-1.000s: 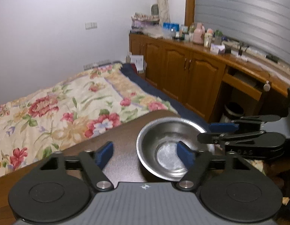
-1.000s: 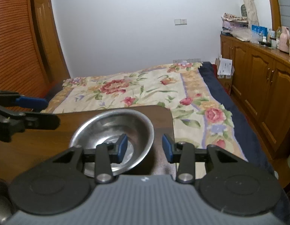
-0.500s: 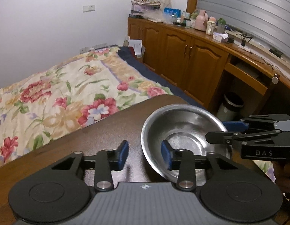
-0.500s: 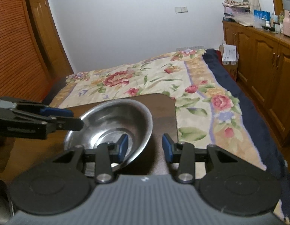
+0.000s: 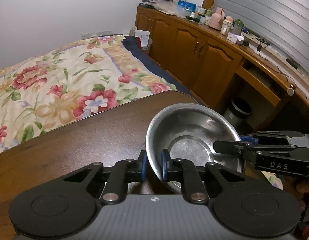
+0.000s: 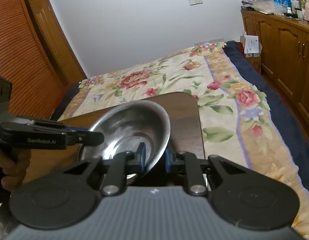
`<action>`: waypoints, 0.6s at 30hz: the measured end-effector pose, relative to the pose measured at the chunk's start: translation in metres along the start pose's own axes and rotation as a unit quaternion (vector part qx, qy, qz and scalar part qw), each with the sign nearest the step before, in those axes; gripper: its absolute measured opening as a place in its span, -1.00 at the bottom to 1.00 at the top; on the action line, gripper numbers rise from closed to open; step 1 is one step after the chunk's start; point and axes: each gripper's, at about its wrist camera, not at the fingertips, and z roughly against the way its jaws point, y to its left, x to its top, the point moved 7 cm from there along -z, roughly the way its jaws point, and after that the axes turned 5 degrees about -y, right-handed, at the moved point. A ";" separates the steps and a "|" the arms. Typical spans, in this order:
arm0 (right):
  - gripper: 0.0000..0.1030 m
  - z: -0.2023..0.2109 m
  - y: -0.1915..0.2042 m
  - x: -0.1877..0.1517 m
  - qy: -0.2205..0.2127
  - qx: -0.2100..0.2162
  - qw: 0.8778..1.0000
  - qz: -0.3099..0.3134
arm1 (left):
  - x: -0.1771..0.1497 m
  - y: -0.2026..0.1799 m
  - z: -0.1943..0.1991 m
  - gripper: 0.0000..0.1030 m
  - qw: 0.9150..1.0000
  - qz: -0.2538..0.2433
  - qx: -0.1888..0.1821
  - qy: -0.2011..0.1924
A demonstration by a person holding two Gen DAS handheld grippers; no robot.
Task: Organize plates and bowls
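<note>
A shiny steel bowl (image 5: 194,136) is held over the dark wooden table (image 5: 84,140), tilted. My left gripper (image 5: 153,165) is shut on the bowl's near-left rim, one blue pad inside and one outside. My right gripper (image 6: 153,158) is shut on the opposite rim of the same bowl (image 6: 132,124). In the left wrist view the right gripper (image 5: 230,146) reaches in from the right edge. In the right wrist view the left gripper (image 6: 90,137) comes in from the left. No plates are in view.
The table's far edge and rounded corner (image 6: 192,98) border a bed with a floral cover (image 5: 54,80). Wooden cabinets (image 5: 194,56) with a cluttered top line the right wall. A bin (image 5: 236,112) stands below the desk. A slatted wooden door (image 6: 18,60) is on the left.
Both grippers have closed from partly open onto the bowl's rim. The bowl has tipped up and now sits higher and closer in both views.
</note>
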 end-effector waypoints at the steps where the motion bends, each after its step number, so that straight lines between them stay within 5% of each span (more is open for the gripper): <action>1: -0.61 -0.001 -0.002 0.000 0.001 0.000 1.000 -0.002 | 0.000 0.000 0.001 -0.69 1.000 -0.001 0.000 -0.001; 18: -0.78 0.033 0.015 0.019 -0.029 -0.004 1.000 -0.006 | 0.019 -0.014 0.055 -0.80 0.998 -0.018 0.002 -0.055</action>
